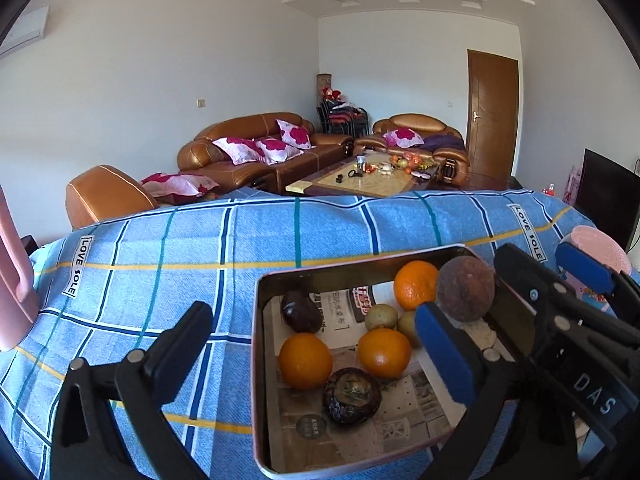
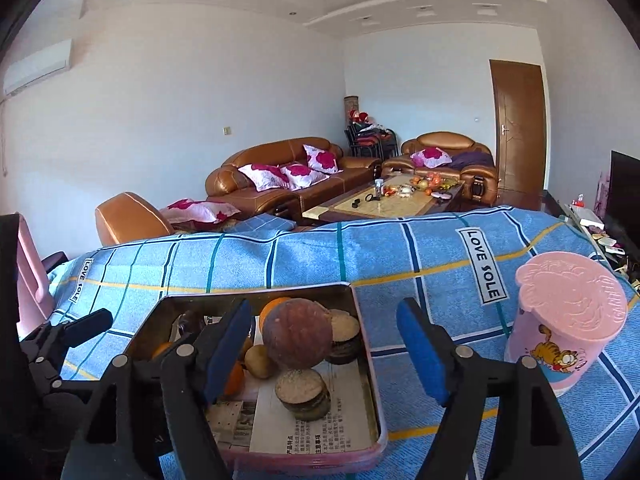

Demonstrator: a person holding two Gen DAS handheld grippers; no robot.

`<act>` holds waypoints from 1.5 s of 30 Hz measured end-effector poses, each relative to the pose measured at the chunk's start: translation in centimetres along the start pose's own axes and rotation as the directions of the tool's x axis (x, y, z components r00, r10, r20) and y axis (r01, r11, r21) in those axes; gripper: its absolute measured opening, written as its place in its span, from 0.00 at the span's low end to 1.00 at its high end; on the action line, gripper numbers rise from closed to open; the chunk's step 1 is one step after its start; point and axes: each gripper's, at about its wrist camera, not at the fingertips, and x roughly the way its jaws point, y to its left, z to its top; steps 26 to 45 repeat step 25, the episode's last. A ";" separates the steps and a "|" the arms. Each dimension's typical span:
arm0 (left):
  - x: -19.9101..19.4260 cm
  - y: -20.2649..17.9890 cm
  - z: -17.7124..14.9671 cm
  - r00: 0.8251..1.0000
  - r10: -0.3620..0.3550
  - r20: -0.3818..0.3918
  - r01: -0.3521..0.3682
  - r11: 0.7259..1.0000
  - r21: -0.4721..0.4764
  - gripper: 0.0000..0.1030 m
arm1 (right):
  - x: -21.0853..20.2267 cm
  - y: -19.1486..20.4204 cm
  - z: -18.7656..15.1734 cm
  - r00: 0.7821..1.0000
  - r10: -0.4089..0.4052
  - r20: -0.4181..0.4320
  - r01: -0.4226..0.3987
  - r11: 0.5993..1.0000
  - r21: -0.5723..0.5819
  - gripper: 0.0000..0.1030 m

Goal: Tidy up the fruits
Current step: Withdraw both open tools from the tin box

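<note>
A metal tray (image 1: 259, 360) lined with newspaper lies on the blue checked cloth; it also shows in the right wrist view (image 2: 370, 364). It holds three oranges (image 1: 305, 361), a round brown fruit (image 1: 465, 289) (image 2: 297, 334), small greenish fruits (image 1: 381, 317), a dark fruit (image 1: 300, 311), a dark open husk (image 1: 351, 395) and cut halves (image 2: 303, 390). My left gripper (image 1: 320, 356) is open, its jaws wide apart over the tray's left side. My right gripper (image 2: 324, 356) is open over the tray's right side, empty, and also appears at the right of the left wrist view (image 1: 516, 292).
A pink lidded cup (image 2: 564, 320) with a cartoon cat stands right of the tray. A pink chair back (image 1: 12, 280) is at the left edge. Beyond the table are brown sofas (image 1: 256, 152) and a coffee table (image 1: 360, 178).
</note>
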 end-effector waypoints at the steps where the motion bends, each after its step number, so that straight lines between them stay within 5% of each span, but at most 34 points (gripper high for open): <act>1: -0.2 0.0 0.0 1.000 0.006 0.003 -0.006 1.000 0.000 1.00 | -0.2 0.0 0.0 1.000 -0.008 0.013 0.009 1.000 -0.002 0.75; 12: -3.7 1.1 -1.0 0.994 0.076 0.077 -0.073 0.997 -0.039 1.00 | -3.7 0.8 -0.7 0.989 -0.076 0.131 0.081 0.996 -0.039 0.75; 45: -5.1 0.8 -1.6 0.989 0.083 0.123 -0.081 0.997 -0.018 1.00 | -5.4 0.8 -1.3 0.983 -0.120 0.136 0.124 0.992 -0.020 0.75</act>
